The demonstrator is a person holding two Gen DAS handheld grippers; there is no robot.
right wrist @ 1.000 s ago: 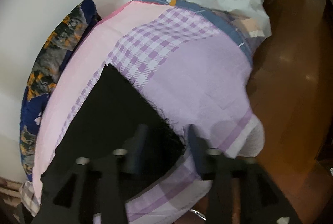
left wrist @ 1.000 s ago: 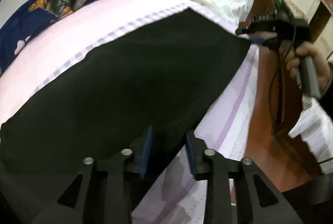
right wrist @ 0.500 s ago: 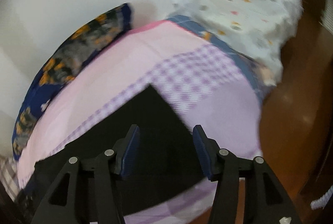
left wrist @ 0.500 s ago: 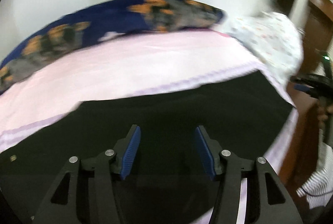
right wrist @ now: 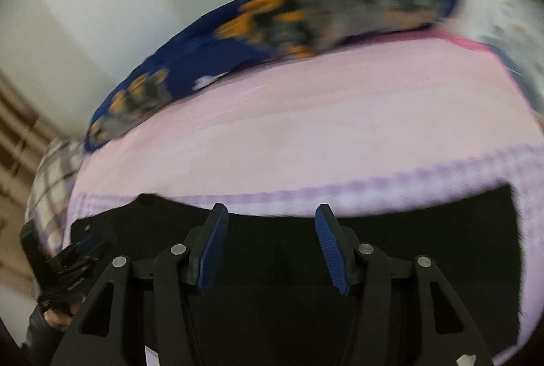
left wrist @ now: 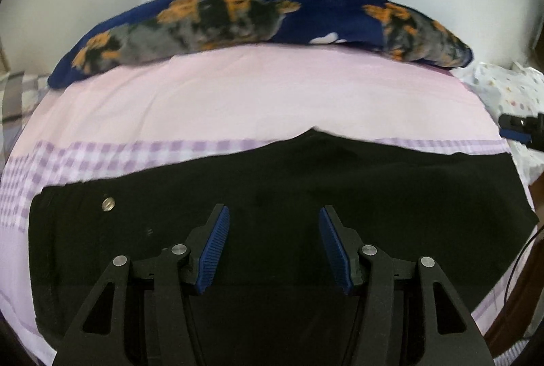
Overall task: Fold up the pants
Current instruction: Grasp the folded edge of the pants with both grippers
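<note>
Pants (left wrist: 340, 182) flat beneath open left hand-held gripper (left wrist: 273, 216).

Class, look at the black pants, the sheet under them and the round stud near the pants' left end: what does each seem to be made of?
Pants: matte black woven cloth, probably cotton or a blend; it lies limp with no shine. Sheet: thin pink and lilac-check fabric, likely cotton; soft creases. Stud: seemingly metal; it glints silver.
</note>
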